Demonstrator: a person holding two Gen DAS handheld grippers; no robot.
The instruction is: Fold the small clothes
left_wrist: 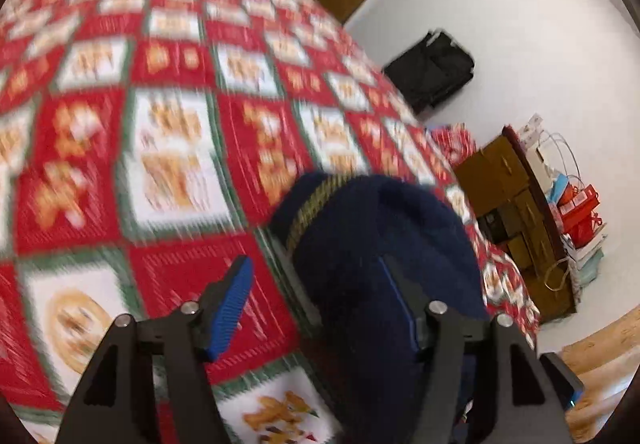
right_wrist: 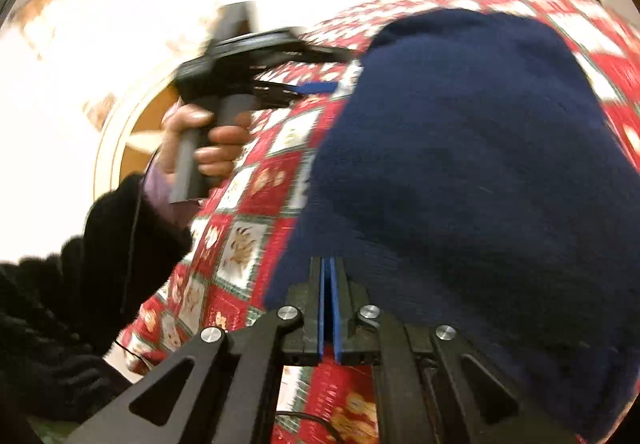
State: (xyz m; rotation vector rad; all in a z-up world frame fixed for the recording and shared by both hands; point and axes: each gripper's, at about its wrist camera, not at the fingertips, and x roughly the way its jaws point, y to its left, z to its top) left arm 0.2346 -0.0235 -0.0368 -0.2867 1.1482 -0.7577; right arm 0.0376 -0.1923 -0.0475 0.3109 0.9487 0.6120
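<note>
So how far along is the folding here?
Early on. Nothing looks folded yet. The right gripper is shut on the navy knit garment's edge; the left gripper is open, one finger under the cloth. The garment lies bunched on the red patchwork quilt; the folding remains.

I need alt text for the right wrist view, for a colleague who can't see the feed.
The right gripper, its blue-padded fingers pressed together, meets the near edge of a dark navy knitted garment lying on a red, white and green Christmas-patterned quilt. To the left, a person's hand in a black fuzzy sleeve holds the left gripper beside the garment; the picture is motion-blurred.
</note>
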